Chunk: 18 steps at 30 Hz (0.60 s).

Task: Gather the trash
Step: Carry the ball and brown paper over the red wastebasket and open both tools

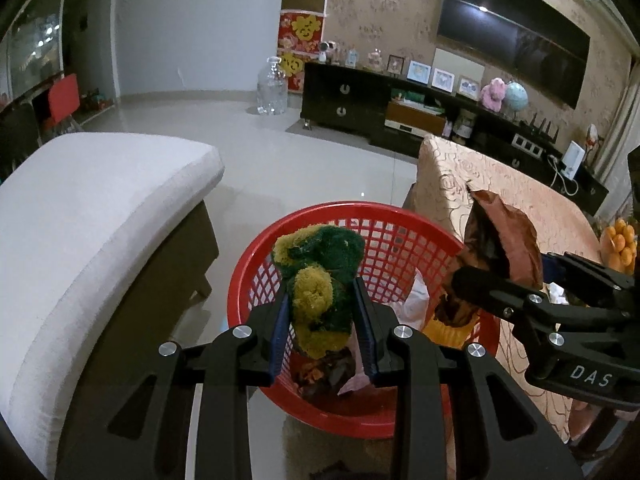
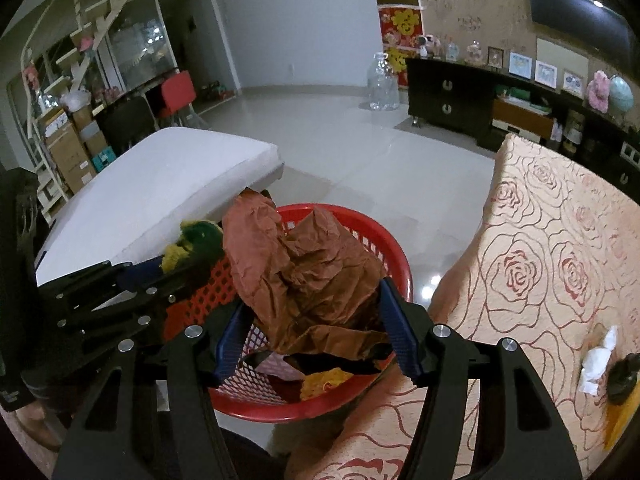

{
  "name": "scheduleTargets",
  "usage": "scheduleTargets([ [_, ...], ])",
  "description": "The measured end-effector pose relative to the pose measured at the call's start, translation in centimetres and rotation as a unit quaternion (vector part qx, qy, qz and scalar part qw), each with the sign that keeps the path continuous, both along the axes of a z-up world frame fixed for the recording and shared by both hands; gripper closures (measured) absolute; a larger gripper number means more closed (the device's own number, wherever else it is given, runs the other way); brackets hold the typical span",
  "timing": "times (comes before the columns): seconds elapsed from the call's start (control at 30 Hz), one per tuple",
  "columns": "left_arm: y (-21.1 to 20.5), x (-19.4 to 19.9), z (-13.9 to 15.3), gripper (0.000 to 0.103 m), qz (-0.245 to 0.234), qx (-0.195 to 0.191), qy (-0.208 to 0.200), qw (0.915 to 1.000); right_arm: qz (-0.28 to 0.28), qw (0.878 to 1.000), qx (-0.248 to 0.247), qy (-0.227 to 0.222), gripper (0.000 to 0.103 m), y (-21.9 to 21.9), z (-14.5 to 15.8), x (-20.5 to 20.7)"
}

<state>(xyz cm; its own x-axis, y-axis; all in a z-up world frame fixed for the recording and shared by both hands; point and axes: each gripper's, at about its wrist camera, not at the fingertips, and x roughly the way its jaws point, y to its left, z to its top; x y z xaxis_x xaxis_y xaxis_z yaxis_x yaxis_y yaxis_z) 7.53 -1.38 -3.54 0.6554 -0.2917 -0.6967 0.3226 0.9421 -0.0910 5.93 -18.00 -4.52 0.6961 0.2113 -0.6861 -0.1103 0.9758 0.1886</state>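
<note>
A red mesh basket [image 1: 400,240] stands on the floor with paper and scraps inside; it also shows in the right wrist view [image 2: 384,248]. My left gripper [image 1: 322,320] is shut on a green and yellow fuzzy wad [image 1: 320,272] and holds it over the basket. My right gripper [image 2: 316,340] is shut on crumpled brown paper [image 2: 312,272], also above the basket. In the left wrist view the right gripper [image 1: 480,280] comes in from the right with the brown paper [image 1: 508,240]. The left gripper shows at left in the right wrist view with the wad [image 2: 196,240].
A table with a rose-patterned cloth [image 2: 540,260] is right of the basket, with white crumpled tissue [image 2: 596,360] and a dark object [image 2: 622,376] on it. A white cushioned bench [image 1: 100,208] is to the left. Oranges [image 1: 620,244] sit at far right.
</note>
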Motion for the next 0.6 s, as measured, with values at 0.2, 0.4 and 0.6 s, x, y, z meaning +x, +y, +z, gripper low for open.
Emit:
scheduleTargets([
  [0.2,0.0,0.3,-0.2,0.051,-0.001,0.001,0.009,1.0,0.005,1.0,0.024,0.006,0.032,-0.3,-0.1,0.0],
  [0.4,0.6,0.2,0.0,0.037,0.014,-0.009,0.007,0.9998,-0.006,1.0,0.023,-0.001,0.029,-0.9,0.2,-0.9],
  [0.6,1.0,-0.3,0.4,0.035,0.023,-0.014,0.001,0.9996,-0.018,1.0,-0.001,-0.012,0.029,-1.6,0.3,-2.3],
])
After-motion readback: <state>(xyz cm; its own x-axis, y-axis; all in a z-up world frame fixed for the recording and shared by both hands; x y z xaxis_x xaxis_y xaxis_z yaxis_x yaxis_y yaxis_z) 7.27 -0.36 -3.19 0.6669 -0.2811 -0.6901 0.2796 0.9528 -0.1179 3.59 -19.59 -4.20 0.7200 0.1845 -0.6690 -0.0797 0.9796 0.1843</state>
